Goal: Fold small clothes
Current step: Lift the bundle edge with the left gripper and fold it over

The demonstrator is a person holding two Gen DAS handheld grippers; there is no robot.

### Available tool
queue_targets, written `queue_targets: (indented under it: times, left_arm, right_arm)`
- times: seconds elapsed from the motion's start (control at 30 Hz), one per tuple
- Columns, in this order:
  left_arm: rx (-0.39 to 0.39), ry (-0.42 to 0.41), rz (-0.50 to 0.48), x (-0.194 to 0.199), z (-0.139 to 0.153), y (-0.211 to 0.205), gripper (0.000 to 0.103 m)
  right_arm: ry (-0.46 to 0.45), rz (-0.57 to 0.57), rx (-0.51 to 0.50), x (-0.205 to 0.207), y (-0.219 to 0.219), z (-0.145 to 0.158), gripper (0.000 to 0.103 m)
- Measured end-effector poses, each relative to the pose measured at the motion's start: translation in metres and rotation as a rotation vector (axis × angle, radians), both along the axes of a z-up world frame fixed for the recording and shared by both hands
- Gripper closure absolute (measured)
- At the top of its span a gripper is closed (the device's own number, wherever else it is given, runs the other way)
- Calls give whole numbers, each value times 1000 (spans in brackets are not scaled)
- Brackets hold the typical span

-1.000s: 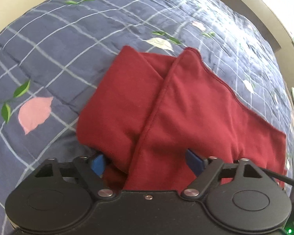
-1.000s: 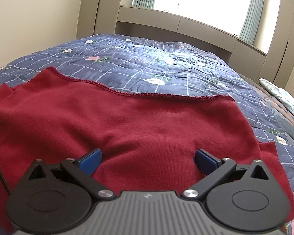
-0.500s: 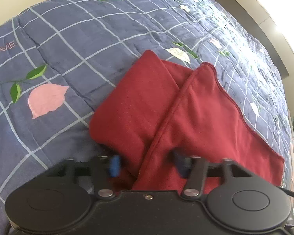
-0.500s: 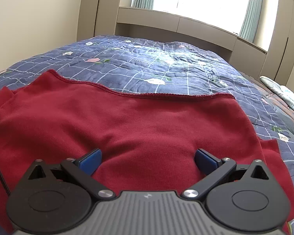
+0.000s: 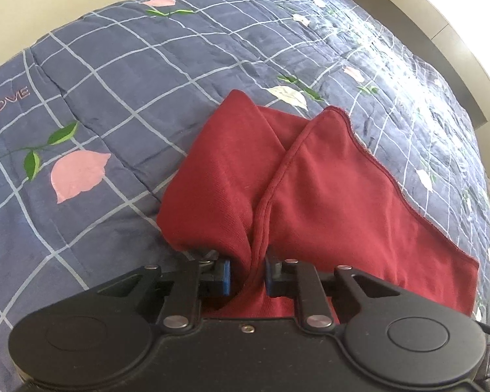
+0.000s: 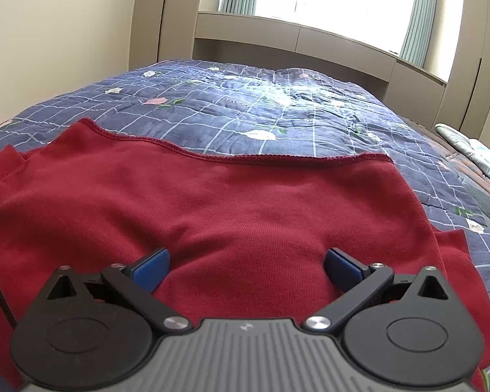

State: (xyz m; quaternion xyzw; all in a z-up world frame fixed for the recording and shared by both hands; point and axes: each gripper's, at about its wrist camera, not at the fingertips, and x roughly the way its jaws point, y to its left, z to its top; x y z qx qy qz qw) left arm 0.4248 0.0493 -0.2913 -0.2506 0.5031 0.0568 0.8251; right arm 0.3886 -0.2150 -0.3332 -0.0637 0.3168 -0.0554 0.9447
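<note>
one legible inscription noted: the word "love" [image 5: 6,104], stitched in pale pink outlined capitals on the blue checked quilt [image 5: 121,65], at the far left edge of the left wrist view. a second run of stitched lettering [image 6: 236,100] stands on the same quilt in the right wrist view, upside down and too small to read with certainty. no other text, brand, number or sign can be read

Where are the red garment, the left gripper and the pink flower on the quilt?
red garment [image 5: 326,189], left wrist view, top folded layer.
left gripper [image 5: 247,272], left wrist view, midway between its blue fingertips.
pink flower [image 5: 76,174], left wrist view, petal centre.
</note>
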Motion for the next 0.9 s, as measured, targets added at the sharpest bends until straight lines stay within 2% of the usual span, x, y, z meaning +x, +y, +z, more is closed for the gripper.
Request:
queue_targets:
  times: [0.27,0.9]
  left_arm:
    - [42,-24,-20,-4,6,-7,84]
    - [86,-54,-42,-8,20,-15,85]
  right_arm:
    - [1,1,-1,0,0,0,0]
    - [13,7,-7,1,1,1,0]
